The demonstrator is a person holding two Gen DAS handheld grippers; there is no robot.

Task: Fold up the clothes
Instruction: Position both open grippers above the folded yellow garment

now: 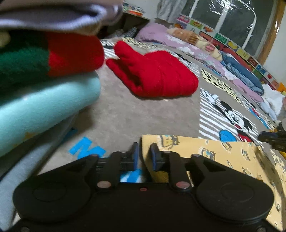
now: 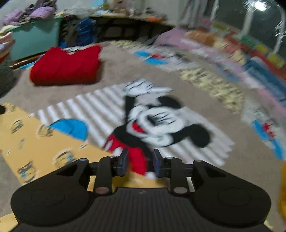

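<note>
We hold the left gripper [image 1: 144, 157] released over the yellow cloth [image 1: 223, 155]'s edge at lower centre; the right gripper [image 2: 140, 163] is released too, nothing between its fingers; red folded garment [image 1: 157, 75] lies at upper centre

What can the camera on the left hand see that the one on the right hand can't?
Only the left view shows the stack of folded clothes close beside it, and a blue letter on the carpet. Only the right view shows a teal cabinet with purple clothes on top. Both show the folded red garment, the yellow printed cloth and the cartoon mouse carpet. Each sees its own tool: left tool, right tool.
</note>
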